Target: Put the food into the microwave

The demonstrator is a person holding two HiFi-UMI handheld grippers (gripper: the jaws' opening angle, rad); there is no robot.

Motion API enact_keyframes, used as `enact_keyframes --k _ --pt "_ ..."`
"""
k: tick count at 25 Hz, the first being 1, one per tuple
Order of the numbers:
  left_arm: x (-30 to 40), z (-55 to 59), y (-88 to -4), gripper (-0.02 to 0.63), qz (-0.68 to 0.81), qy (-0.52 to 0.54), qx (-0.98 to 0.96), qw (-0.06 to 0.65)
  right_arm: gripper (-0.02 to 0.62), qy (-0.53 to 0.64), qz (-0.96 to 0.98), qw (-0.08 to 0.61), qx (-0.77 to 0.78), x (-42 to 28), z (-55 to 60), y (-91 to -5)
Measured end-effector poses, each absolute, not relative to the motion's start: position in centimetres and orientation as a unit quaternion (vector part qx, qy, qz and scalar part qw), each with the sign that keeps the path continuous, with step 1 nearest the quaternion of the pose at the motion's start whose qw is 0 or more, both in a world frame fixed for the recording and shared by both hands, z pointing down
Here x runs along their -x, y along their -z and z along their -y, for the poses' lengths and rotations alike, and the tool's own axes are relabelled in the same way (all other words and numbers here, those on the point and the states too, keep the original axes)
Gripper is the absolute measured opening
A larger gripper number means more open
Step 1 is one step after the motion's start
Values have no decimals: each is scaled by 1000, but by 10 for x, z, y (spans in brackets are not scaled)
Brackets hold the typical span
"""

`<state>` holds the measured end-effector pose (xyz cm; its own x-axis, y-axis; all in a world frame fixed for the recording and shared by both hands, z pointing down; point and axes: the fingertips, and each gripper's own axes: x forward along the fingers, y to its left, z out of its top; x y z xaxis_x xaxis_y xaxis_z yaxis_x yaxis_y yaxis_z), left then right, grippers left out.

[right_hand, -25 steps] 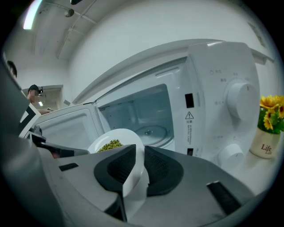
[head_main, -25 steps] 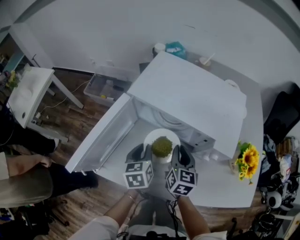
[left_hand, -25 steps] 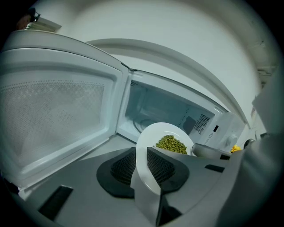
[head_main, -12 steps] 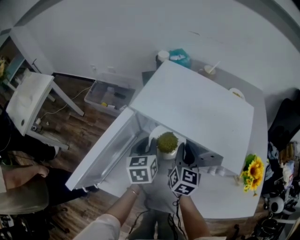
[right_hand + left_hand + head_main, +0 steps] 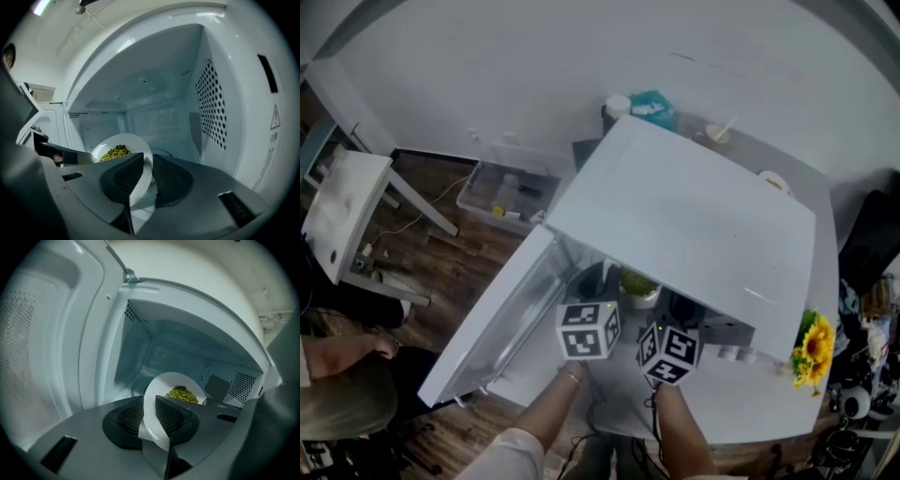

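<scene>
The person reaches in from the near side of the worktop [image 5: 750,394], both forearms stretched forward and close together, one hand-held gripper in each hand. The two point side by side at the open front of the white microwave [image 5: 694,216] and tip slightly downward. Their marker cubes, the left cube [image 5: 589,330] and the right cube [image 5: 668,352], sit just outside the opening.

The left hand-held gripper [image 5: 149,403] is clamped on the near left rim of a white plate [image 5: 164,383], one pad above the rim and one below. The right hand-held gripper [image 5: 147,161] is clamped the same way on the opposite rim. The plate hangs between them, carried from both sides.

A heap of small green food [image 5: 182,393] lies in the middle of the plate. The plate is in the mouth of the oven cavity: from above, only its near edge and a little of the green show under the front edge of the microwave's top. I cannot tell whether it touches the cavity floor.

The door [image 5: 502,305] stands swung wide to the person's left. A bunch of sunflowers [image 5: 814,345] stands on the worktop to the right, well apart from the hands.
</scene>
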<state>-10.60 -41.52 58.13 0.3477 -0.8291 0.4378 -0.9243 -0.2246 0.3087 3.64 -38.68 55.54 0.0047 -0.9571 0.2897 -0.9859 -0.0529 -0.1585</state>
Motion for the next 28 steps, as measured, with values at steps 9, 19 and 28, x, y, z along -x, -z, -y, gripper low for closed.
enact_keyframes --k 9,19,28 --pt "97 439 -593 86 553 -96 -785 262 67 -166 670 52 -722 -44 404 -565" --pt "94 449 -606 87 551 -107 -782 272 68 -145 662 89 -730 -43 418 -569" --pt "91 453 -607 87 560 -124 -775 266 77 -138 657 133 -729 -46 428 -577"
